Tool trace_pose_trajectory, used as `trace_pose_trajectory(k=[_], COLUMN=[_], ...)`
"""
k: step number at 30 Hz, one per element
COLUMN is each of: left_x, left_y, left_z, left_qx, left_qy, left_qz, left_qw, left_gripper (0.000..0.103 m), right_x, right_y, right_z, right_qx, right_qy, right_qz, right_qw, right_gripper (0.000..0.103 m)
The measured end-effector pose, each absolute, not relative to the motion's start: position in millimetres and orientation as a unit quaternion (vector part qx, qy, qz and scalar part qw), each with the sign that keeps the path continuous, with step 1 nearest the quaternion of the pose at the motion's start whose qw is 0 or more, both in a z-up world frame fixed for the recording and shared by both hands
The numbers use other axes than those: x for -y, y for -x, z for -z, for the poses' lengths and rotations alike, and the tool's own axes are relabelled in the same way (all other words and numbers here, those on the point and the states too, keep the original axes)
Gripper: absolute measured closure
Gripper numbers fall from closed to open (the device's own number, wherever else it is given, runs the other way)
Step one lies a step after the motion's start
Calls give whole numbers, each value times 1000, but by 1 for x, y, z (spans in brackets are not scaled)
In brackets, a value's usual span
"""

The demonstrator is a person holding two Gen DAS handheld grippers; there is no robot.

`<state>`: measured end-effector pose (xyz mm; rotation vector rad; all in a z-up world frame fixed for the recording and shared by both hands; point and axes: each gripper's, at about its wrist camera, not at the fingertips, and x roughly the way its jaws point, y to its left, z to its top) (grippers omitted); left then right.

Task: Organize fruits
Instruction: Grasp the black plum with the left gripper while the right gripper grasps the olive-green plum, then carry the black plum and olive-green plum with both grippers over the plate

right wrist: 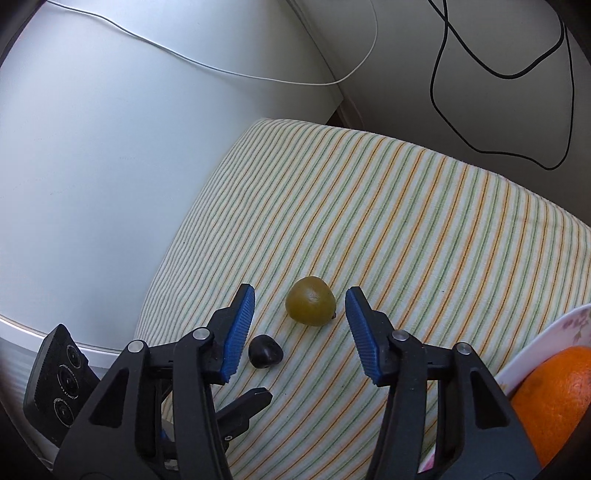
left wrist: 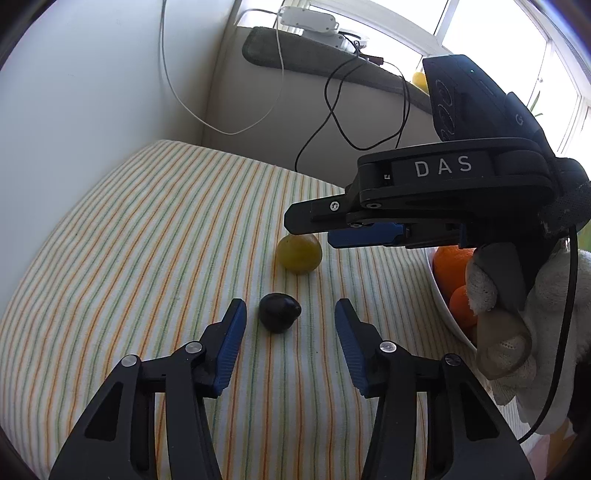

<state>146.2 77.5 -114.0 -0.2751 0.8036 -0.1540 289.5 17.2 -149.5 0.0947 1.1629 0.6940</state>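
A small dark plum (left wrist: 279, 312) lies on the striped cloth (left wrist: 147, 240) between the blue pads of my left gripper (left wrist: 289, 306), which is open and clear of it. Just beyond lies a yellow-green fruit (left wrist: 299, 254), with my right gripper (left wrist: 312, 232) hovering over it from the right, held by a gloved hand (left wrist: 535, 332). In the right wrist view the right gripper (right wrist: 300, 292) is open, and the green fruit (right wrist: 311, 301) sits between its fingertips untouched. The plum (right wrist: 265, 351) lies by its left finger. A white bowl (right wrist: 535, 347) holds an orange (right wrist: 554, 391).
The bowl's rim (left wrist: 439, 295) with oranges (left wrist: 450, 262) stands at the cloth's right edge. White wall panels close the left and back. Black and white cables (left wrist: 332, 110) hang down the back wall. A windowsill above holds a white adapter (left wrist: 306, 18) and a yellow fruit (left wrist: 419, 79).
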Motion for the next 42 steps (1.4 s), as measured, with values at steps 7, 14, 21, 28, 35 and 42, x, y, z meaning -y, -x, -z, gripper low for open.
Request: trace_pose_trajectory(k=[7, 14, 21, 28, 35, 42], left_x=[-78, -77, -79, -77, -75, -74], left_y=[-157, -162, -165, -160, -158, -151], left_z=[119, 121, 123, 122, 119, 111], left_qx=[-404, -412, -414, -413, -408, -398], left_qy=[135, 129, 134, 130, 122, 121], left_qz=[76, 75, 78, 81, 81, 78], left_qw=[902, 899, 897, 898, 901, 906], left_gripper=[59, 63, 71, 79, 80, 80], right_x=[-31, -40, -39, -35, -28, -15], right_y=[-296, -298, -301, -299, -290, -279], right_z=[159, 170, 176, 174, 168, 147], right_qx=[-545, -553, -555, -553, -545, -523], right_qy=[-22, -3, -6, -11, -13, -26], right_qz=[-308, -304, -297, -298, -300, -311], right_qw=[780, 776, 777, 778, 783, 793], right_gripper=[53, 60, 68, 71, 71, 72])
